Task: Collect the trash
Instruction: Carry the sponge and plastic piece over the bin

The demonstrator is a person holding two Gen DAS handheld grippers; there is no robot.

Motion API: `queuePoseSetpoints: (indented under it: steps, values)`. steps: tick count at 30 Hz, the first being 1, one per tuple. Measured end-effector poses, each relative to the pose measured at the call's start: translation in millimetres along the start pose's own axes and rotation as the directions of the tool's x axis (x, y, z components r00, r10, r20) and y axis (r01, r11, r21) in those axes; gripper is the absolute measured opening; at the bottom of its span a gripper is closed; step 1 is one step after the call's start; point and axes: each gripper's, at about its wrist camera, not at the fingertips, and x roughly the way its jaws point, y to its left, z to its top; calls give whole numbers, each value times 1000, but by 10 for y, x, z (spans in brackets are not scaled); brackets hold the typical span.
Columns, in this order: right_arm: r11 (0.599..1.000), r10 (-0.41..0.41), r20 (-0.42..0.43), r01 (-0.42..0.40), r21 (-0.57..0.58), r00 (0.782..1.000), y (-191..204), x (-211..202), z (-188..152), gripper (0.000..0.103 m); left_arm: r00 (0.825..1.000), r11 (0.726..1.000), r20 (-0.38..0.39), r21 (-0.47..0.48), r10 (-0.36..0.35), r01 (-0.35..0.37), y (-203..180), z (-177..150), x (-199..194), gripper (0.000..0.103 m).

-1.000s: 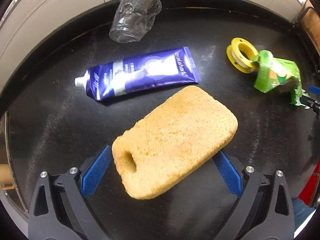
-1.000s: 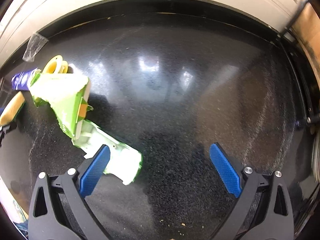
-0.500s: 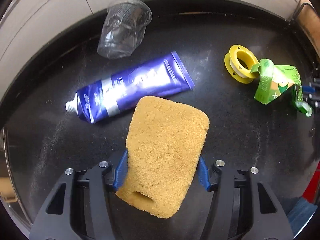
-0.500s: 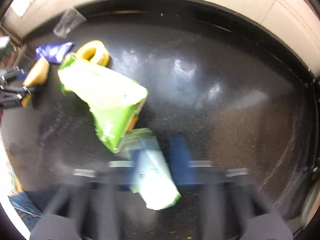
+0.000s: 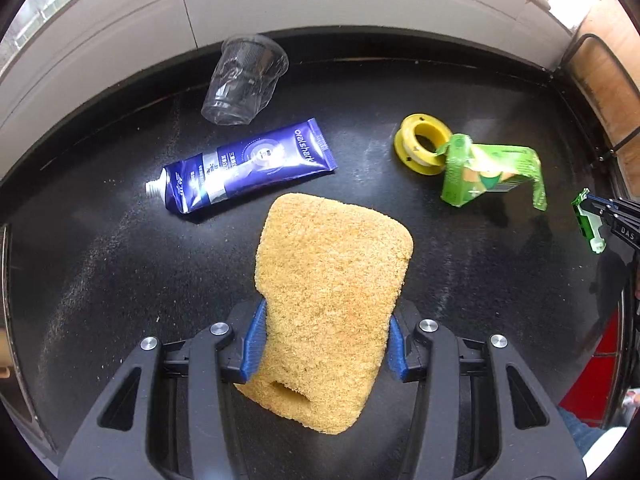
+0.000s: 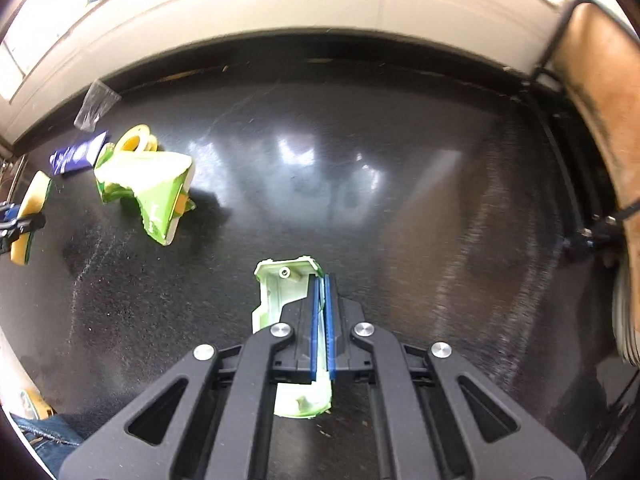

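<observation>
My left gripper (image 5: 322, 340) is shut on a tan sponge (image 5: 332, 280) and holds it above the black table (image 5: 100, 272). My right gripper (image 6: 321, 296) is shut on a pale green plastic piece (image 6: 280, 292), lifted off the table; it also shows in the left wrist view (image 5: 588, 220). On the table lie a blue toothpaste tube (image 5: 244, 170), a crushed clear cup (image 5: 244, 80), a yellow tape spool (image 5: 422, 144) and a crumpled green carton (image 5: 488, 172), which also shows in the right wrist view (image 6: 156, 192).
A pale tiled wall (image 5: 320, 4) runs behind the table's far edge. A brown chair with a black frame (image 6: 592, 92) stands at the right. The right half of the table (image 6: 400, 184) is bare and glossy.
My left gripper closed on the sponge and lifted it. My right gripper closed on the green plastic piece and raised it away from the carton.
</observation>
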Motion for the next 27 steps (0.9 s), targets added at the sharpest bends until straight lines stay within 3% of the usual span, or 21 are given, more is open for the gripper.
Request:
queuePoseSetpoints:
  steps: [4,9,11,13,14,16,19,20,22,23,25,27]
  values:
    - [999,45,81,-42,-27,996,158,-289,131,4,999,999,38,-44,-6,8,-42,-169,-235,48]
    - [959,192,112,-162,-231,975,1095,-494,535,4,996,980,85,-198,27,-10,428,-582,-547,48]
    - [915,266,88,-223,-336,960,1647,-529,648,4,994,957,95,-288,55,-26,682,-859,-667,48]
    - [832,344,27,-291,-472,939,2398,-527,687,4,991,923,99,-383,85,-41,950,-1196,-769,48]
    - [792,372,-6,-321,-519,928,2698,-530,647,4,988,885,98,-462,116,-58,1139,-1509,-866,48]
    - [667,433,-108,-399,-630,895,3482,-545,441,4,984,824,89,-561,154,-78,1386,-1936,-953,48]
    - [457,470,-267,-490,-742,842,4589,-611,-77,4,973,656,57,-747,224,-107,1729,-2922,-1188,48]
    - [389,467,-315,-512,-766,826,4929,-648,-315,4,970,612,44,-782,238,-115,1782,-3158,-1232,48]
    - [280,450,-389,-541,-793,804,5462,-719,-750,4,963,472,13,-873,270,-121,1888,-3832,-1342,48]
    - [207,430,-439,-559,-803,789,5807,-778,-1039,4,961,416,3,-902,275,-116,1918,-4079,-1369,48]
    - [101,384,-506,-580,-809,772,6298,-831,-1558,4,960,298,-16,-949,279,-103,1968,-4607,-1382,48]
    - [21,335,-546,-585,-811,768,6694,-808,-2023,4,959,219,-31,-971,283,-96,2014,-4977,-1323,48]
